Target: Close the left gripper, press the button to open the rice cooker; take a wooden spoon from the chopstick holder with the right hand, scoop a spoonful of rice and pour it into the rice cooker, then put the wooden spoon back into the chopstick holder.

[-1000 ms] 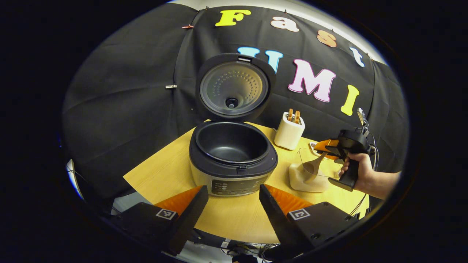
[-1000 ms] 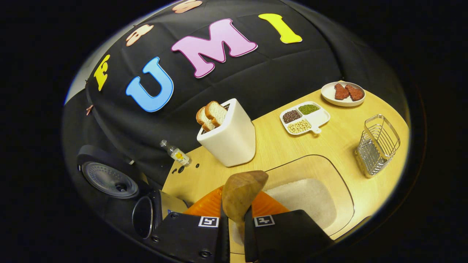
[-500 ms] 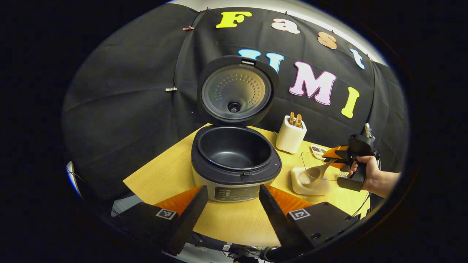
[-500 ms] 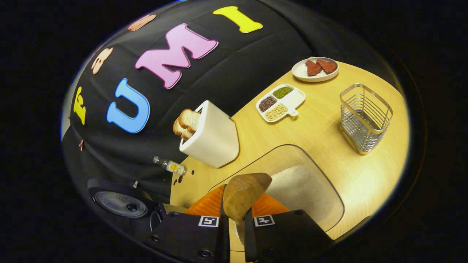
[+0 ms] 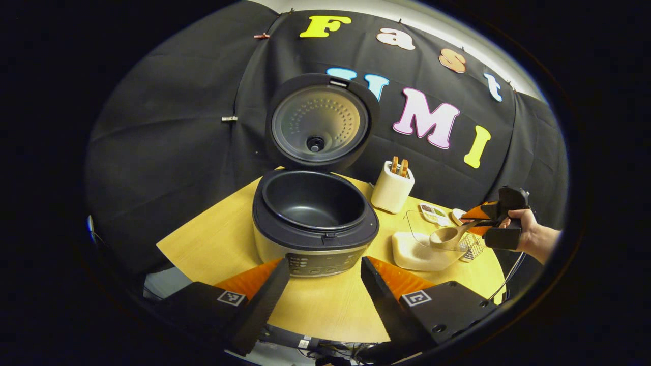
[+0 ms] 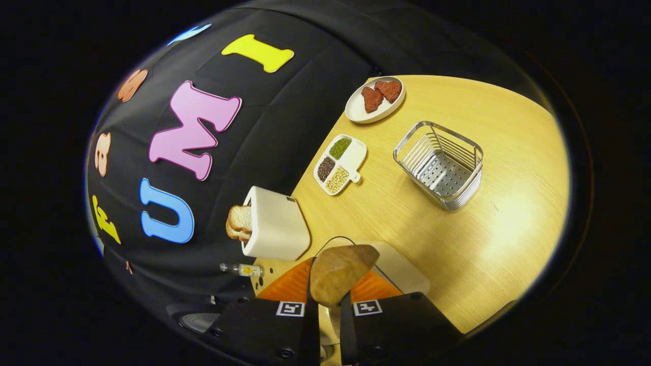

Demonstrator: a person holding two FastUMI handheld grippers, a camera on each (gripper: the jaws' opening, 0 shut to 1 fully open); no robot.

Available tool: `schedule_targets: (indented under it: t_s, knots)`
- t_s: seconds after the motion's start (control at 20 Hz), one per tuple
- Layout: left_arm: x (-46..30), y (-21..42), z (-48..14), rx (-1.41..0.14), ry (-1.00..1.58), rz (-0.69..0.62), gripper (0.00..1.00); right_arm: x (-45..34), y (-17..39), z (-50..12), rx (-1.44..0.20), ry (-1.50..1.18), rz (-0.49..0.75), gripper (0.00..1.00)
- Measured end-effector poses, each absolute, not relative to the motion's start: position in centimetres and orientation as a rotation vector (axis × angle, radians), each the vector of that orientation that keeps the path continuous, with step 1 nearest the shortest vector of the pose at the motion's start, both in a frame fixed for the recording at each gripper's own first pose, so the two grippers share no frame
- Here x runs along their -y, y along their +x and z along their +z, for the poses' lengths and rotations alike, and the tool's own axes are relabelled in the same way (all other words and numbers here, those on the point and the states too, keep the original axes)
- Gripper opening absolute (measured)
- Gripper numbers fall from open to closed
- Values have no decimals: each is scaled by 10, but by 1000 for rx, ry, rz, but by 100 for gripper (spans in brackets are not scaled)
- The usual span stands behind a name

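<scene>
Wooden and pale brown, the round-bowled spoon [image 6: 339, 272] is clamped by its handle between the two fingers of the right tongs [image 6: 329, 310], its bowl sticking out just ahead of them. In the left gripper view the spoon [image 5: 450, 235] hangs level above the clear, shallow rice container [image 5: 419, 249], held by the right tongs [image 5: 480, 219] and a hand [image 5: 526, 235]. I judge the scooping step to be about done; whether grain sits in the bowl is too small to tell.

The left tongs [image 5: 323, 287] stand spread wide, gripping nothing, with the grey rice cooker with a black pot [image 5: 314, 218] just ahead of them and between their tips, its lid [image 5: 318, 122] upright and open.

Next, I judge, the spoon must travel level from the container to the cooker's open pot, off to the left of the right tongs, then tip over the rim. Tilting early would spill grain on the yellow wooden desk [image 5: 325, 305].

The silver wire chopstick holder [image 6: 441, 165] stands ahead and to the right of the right tongs, well apart.

Against half a second ago, the spoon has lifted clear of the rice, where it had dipped into the container, and the right tongs have rolled, so the holder and the white toaster with bread slices [image 6: 269, 229] sit turned in their view
</scene>
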State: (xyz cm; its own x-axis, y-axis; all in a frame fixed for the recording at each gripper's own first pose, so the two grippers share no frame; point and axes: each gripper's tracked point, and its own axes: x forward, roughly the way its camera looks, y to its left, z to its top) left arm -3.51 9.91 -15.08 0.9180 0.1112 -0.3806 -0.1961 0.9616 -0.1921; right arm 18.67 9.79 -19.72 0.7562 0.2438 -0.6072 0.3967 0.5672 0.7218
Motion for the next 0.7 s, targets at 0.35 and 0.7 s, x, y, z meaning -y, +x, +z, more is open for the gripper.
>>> schedule_targets:
  t_s: [0.35,0.7]
  knots:
    - [-109,-33,-153,-346,-221,164,96,-136,190,-140,-723,1130,5,20]
    - [-121,-44,-151,-328,-252,203,96,-227,177,-104,-774,1182,179,19]
